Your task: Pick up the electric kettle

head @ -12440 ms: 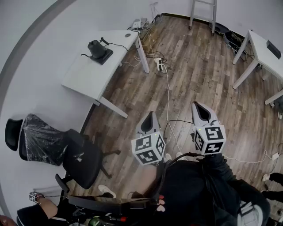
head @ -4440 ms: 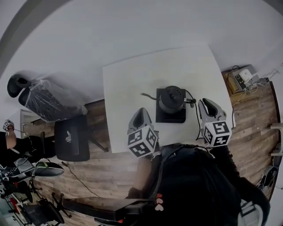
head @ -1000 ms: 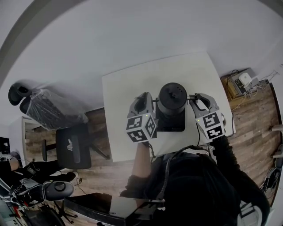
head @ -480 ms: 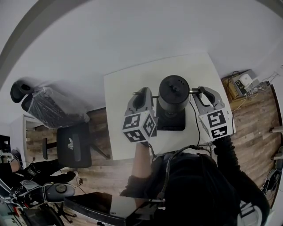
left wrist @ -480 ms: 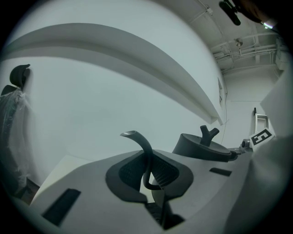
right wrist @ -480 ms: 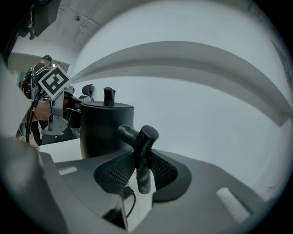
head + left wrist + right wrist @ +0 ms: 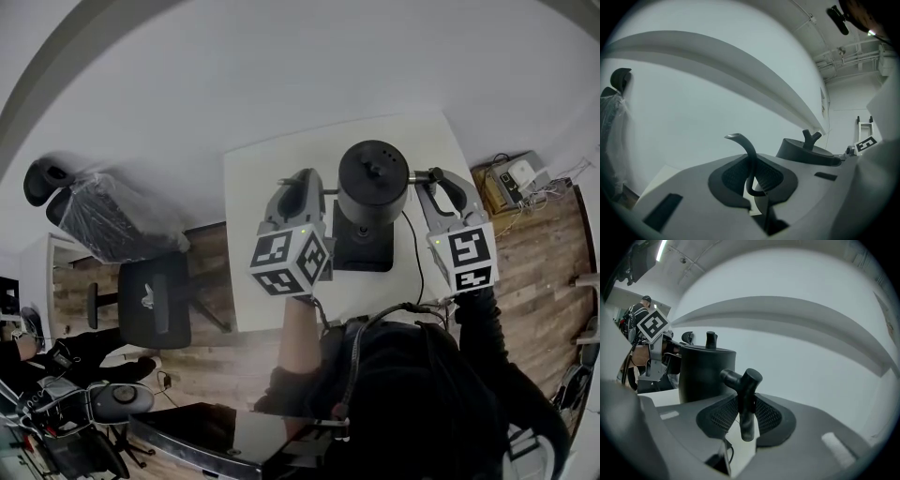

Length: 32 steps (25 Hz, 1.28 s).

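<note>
The black electric kettle (image 7: 373, 183) hangs above its black base (image 7: 366, 255) on the white table (image 7: 272, 187), held from both sides. My left gripper (image 7: 317, 192) is shut on the kettle's thin curved spout (image 7: 751, 161), which runs up between the jaws of my left gripper (image 7: 757, 180). The lid with its knob (image 7: 808, 149) shows to the right of it. My right gripper (image 7: 429, 178) is shut on the kettle's handle (image 7: 746, 401), a dark bar between the pads of my right gripper (image 7: 743, 420), with the kettle body (image 7: 705, 373) to the left.
A cable (image 7: 413, 258) runs from the base over the table's near edge. A black office chair (image 7: 155, 307) and a plastic-covered chair (image 7: 103, 225) stand left of the table. A box of electronics (image 7: 511, 178) lies on the wood floor at the right.
Both grippers have risen together with the kettle, which has come up off its base and looks larger in the head view.
</note>
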{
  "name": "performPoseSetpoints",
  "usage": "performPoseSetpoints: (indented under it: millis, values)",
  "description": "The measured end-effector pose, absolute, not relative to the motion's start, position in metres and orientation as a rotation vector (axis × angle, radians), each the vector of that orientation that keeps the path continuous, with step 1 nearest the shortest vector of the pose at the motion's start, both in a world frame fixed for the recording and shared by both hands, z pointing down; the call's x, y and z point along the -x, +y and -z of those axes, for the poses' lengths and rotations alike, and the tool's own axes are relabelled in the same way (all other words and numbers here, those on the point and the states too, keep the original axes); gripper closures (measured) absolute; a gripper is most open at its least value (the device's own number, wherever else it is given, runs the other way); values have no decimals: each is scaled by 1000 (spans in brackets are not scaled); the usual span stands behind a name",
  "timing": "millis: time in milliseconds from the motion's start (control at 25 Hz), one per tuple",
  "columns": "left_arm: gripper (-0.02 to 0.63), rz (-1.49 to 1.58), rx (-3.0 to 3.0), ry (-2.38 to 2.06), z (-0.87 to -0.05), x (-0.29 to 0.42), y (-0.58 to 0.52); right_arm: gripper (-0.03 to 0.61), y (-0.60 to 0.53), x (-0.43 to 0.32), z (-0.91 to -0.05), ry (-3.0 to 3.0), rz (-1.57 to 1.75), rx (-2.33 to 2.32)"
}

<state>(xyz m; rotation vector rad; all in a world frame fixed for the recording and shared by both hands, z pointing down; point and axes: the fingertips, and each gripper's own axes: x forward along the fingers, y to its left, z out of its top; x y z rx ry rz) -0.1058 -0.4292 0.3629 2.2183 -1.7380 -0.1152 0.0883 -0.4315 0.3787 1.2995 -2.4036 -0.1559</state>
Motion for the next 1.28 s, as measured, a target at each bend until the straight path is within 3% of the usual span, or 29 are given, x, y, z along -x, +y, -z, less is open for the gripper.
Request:
performPoseSetpoints:
  millis: [1280]
  values:
    - [589, 171, -2290, -1774, -312, 102, -430, 479, -443, -93, -330, -2417, 227, -1441]
